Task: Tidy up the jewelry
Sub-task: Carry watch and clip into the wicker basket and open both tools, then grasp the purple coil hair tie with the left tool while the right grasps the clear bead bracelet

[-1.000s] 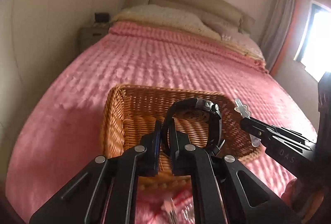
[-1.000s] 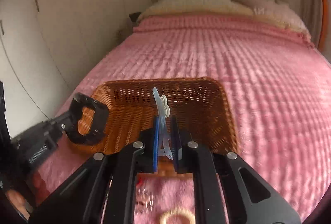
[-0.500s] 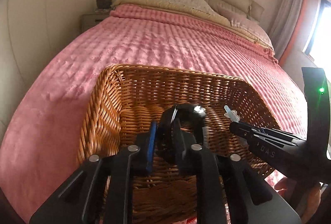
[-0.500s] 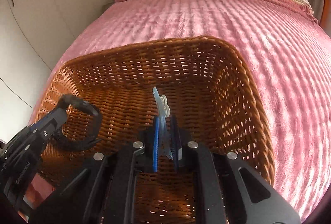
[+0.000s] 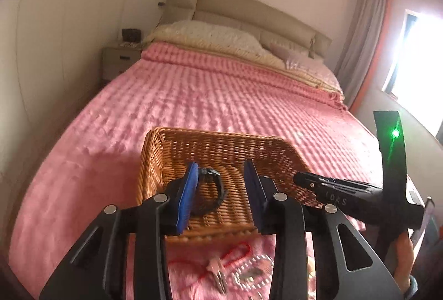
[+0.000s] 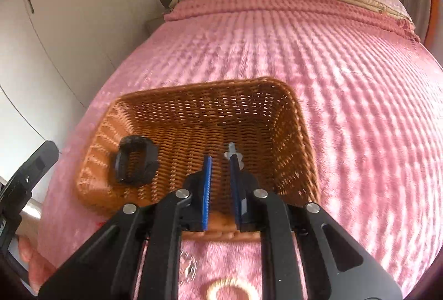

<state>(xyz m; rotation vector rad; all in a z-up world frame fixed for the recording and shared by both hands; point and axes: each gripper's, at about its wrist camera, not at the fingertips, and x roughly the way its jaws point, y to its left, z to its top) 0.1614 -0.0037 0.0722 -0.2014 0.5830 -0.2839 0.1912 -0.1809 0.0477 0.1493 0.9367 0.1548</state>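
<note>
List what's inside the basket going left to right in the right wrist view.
Inside the wicker basket: black watch on the left, then the pale hair clip beside the right gripper.

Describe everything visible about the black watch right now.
The black watch is a dark, chunky band closed into a loop, with what looks like its case on the upper side. It lies in the left part of the wicker basket, resting on the woven floor near the left wall. No gripper touches it: the left gripper is open, and the watch shows between its blue-padded fingers.
</note>
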